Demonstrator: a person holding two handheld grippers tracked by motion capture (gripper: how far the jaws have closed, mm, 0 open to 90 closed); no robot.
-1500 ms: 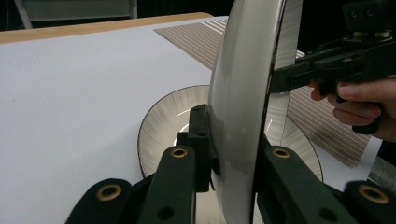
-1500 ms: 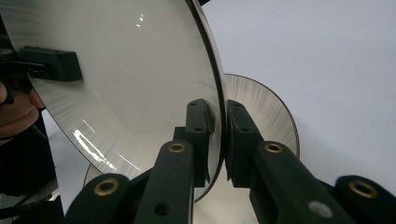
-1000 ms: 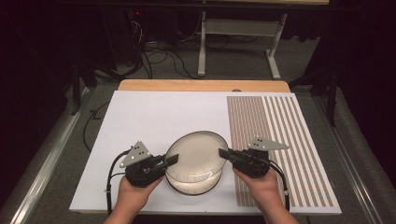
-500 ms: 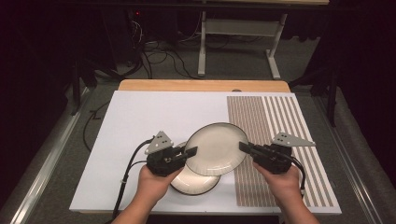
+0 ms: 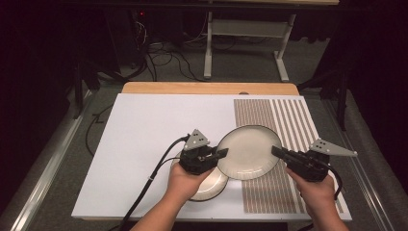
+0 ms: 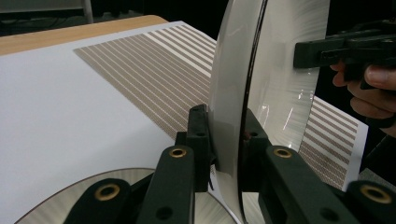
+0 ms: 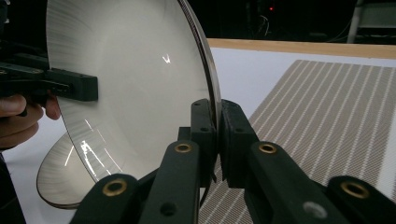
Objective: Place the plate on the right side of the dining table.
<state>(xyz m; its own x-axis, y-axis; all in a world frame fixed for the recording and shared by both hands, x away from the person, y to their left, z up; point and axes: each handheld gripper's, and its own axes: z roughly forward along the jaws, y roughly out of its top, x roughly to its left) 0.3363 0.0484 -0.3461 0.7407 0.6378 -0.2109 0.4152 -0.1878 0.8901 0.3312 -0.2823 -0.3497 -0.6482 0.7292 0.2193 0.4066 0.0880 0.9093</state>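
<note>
Lifted plate [image 5: 249, 151] moved right, both grippers clamped.

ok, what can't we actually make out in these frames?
- Lower plate: high view, mostly hidden under the left hand and left gripper.
- Lifted plate: underside unseen in the high view; cut off by the top edge in both gripper views.
- Right gripper: pad contact too small in the high view.

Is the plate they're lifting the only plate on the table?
No: a second plate lies on the table beneath the lifted plate.
</note>
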